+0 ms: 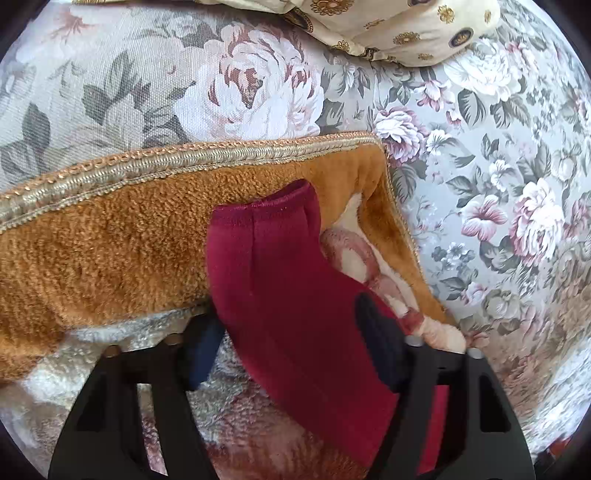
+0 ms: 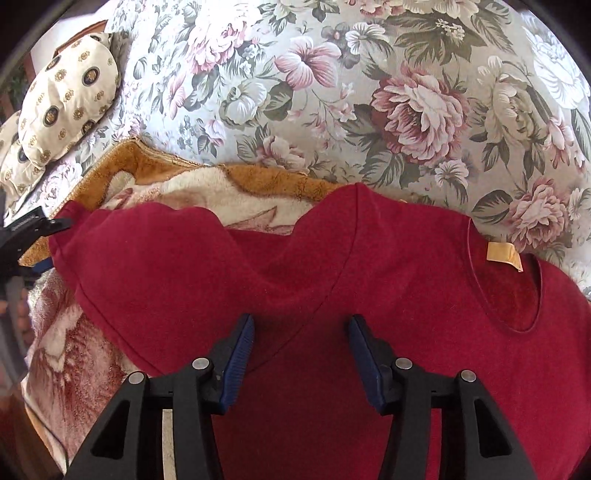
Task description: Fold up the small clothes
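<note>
Spread out on a fleece blanket (image 1: 110, 251) over a floral cover (image 1: 480, 147), well clear of the pillow (image 1: 399, 26): a red shirt (image 2: 369, 295), neck opening (image 2: 517, 295) and label (image 2: 504, 256) showing. Probably laid there for a soft, flat folding surface.

Reaching out to the left, lying slantwise across the blanket's corner: the sleeve (image 1: 269, 258), cuff end pointing away from the body.

Left gripper (image 1: 291, 332): set across that sleeve partway along, one pad at each edge of the cloth, both touching it. Hard to say whether clamped or merely resting against it; cannot tell from either view. Placed there, most likely, to lift the sleeve and carry it back over the body.

Right gripper (image 2: 301, 332): released, jaws apart, hovering over the shoulder seam where sleeve meets body, with nothing pinched between the pads and the cloth flat beneath. Likely stationed there to pin the body down or mark the fold line, so that pulling the sleeve does not drag the whole shirt.

Folding barely begun, judging by the body lying full width with no fold in sight. Next, probably: firm hold on the sleeve, then a swing inward. Risk: fleece catching the knit and bunching the fold.
</note>
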### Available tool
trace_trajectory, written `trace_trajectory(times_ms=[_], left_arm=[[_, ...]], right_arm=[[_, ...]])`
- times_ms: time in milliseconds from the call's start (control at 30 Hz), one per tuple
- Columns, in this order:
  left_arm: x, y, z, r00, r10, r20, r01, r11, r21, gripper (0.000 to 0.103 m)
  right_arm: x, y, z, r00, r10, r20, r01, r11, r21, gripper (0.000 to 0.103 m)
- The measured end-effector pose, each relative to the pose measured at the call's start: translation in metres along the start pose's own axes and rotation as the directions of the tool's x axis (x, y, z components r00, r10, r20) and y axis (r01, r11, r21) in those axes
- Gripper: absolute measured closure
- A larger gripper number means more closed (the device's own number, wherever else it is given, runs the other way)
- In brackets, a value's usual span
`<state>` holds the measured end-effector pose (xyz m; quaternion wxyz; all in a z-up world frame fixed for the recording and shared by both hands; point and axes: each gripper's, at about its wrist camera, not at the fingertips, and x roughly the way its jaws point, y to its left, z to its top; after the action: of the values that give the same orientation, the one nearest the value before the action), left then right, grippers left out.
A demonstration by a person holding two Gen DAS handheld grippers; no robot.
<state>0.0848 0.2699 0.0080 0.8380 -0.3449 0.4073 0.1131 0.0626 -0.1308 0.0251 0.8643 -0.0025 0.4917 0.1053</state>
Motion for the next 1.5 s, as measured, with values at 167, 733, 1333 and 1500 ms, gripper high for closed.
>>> trace_trajectory(times_ms=[167,733,1333,1500], left_arm=[[-0.02,-0.013,0.006,1.0,-0.005,0.018,0.004,0.998,0.059,0.097],[-0.17,-0.256,-0.129,0.911,-0.4,-0.1,0.384,0.735,0.558,0.097],[-0.061,-0.316,-0.32,0.871,-0.189,-0.454,0.468,0.602,0.647,0.06],[-0.101,-0.29,-0.277,0.882,-0.287,-0.375,0.47,0.604,0.644,0.03]], right_arm=[[-0.019,-0.01,0.0,1.0,-0.012,0.025,0.012,1.0,0.025,0.052],[-0.115,-0.096,-0.015,0.986,-0.104,0.13,0.086,0.987,0.135,0.052],[-0.132,-0.22,-0.075,0.992,-0.018,0.123,-0.034,0.914,0.404,0.051],[-0.115,-0.207,-0.066,0.994,0.054,0.099,-0.089,0.912,0.4,0.049]])
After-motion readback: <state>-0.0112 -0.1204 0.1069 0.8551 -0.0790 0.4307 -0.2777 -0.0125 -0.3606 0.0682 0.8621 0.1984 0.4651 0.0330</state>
